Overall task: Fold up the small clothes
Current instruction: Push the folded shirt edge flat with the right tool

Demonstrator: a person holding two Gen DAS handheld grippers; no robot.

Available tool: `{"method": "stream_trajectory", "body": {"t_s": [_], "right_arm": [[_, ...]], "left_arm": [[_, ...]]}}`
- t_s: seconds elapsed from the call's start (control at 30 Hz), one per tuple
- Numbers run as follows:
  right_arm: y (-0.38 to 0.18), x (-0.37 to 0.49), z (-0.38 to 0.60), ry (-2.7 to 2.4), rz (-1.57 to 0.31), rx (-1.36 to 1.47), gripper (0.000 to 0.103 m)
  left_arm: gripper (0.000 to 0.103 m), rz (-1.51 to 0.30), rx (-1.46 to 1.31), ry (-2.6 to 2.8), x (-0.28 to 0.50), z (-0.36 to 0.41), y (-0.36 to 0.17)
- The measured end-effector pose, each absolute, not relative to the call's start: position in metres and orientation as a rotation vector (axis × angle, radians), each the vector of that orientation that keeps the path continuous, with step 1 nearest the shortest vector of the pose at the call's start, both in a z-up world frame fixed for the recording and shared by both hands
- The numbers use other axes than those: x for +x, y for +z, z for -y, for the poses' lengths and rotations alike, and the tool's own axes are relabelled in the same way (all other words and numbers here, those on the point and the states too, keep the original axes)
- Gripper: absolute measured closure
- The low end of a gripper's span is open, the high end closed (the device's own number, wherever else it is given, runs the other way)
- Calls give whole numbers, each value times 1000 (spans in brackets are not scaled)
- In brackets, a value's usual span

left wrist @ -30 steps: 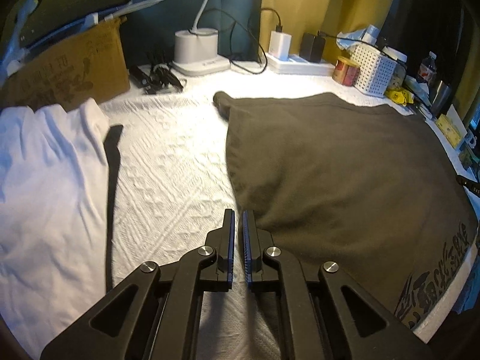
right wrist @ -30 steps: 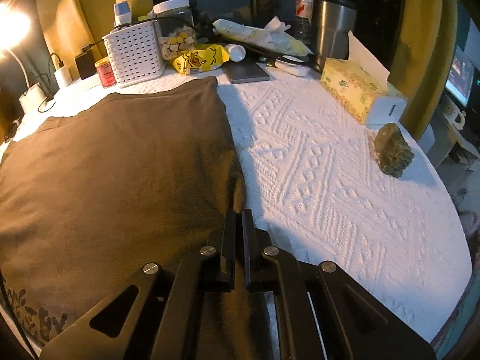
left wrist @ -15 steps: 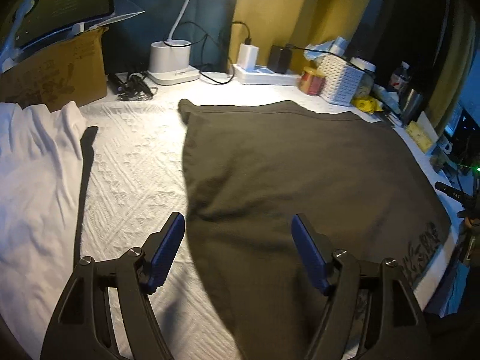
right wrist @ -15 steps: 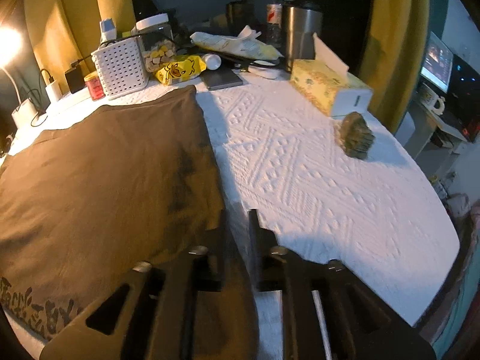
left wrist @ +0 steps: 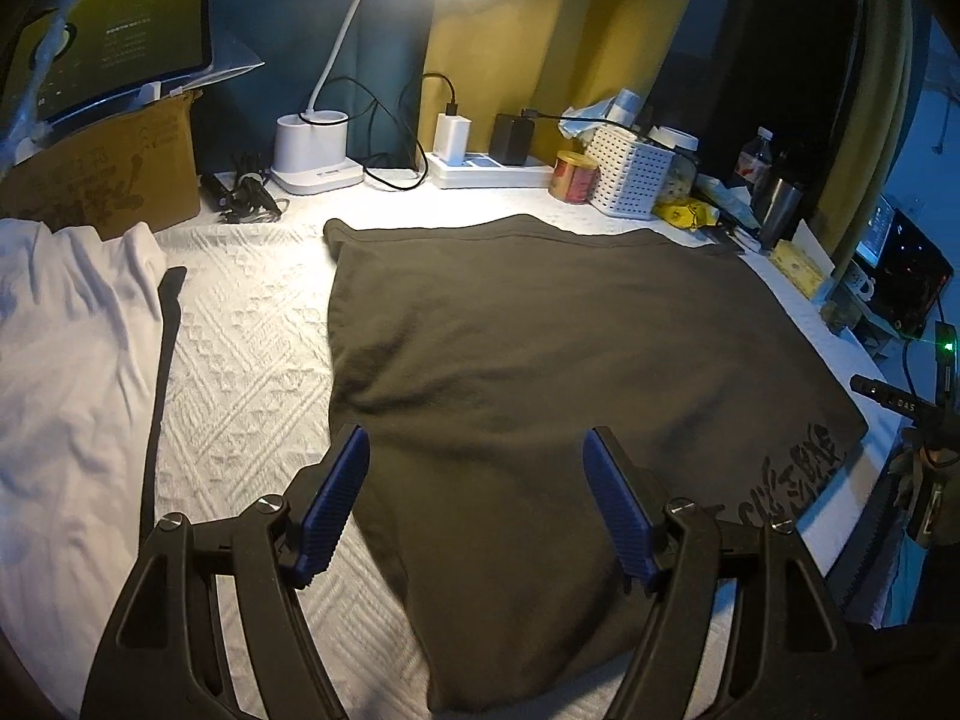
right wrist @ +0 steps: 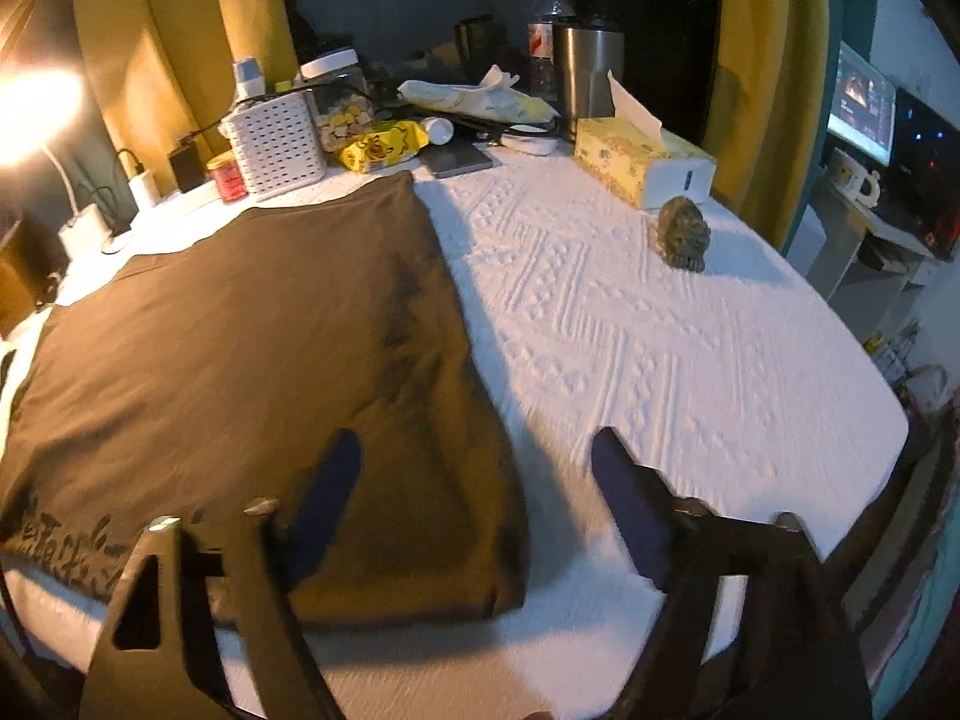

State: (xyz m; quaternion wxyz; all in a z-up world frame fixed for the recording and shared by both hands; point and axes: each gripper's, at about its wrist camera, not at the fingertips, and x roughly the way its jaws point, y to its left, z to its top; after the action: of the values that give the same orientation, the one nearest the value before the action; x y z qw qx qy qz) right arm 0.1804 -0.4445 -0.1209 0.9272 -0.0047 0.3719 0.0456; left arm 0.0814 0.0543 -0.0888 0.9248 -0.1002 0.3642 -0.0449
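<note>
Dark garment (left wrist: 570, 348) lay flat beneath both grippers — left gripper (left wrist: 474, 510) and right gripper (right wrist: 474, 510) each released, nothing between the fingers, where a second earlier both were clenched at its near edge; the right jaws had just been opening. One fold appeared set down. Beyond the fingers: white textured cloth (right wrist: 660, 360), lamp (left wrist: 312, 144), tissue box (right wrist: 642, 165).
</note>
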Motion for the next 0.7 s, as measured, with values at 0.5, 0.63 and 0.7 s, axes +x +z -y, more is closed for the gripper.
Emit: {"method": "stream_trajectory", "body": {"t_s": [0.5, 0.63, 0.7], "right_arm": [[-142, 132, 443, 148, -841, 47, 20], [-147, 124, 440, 173, -864, 66, 20], [-150, 123, 438, 180, -869, 76, 20]], "left_arm": [[29, -705, -220, -133, 63, -31, -81], [29, -703, -217, -107, 64, -30, -82], [29, -710, -217, -99, 65, -30, -84]]}}
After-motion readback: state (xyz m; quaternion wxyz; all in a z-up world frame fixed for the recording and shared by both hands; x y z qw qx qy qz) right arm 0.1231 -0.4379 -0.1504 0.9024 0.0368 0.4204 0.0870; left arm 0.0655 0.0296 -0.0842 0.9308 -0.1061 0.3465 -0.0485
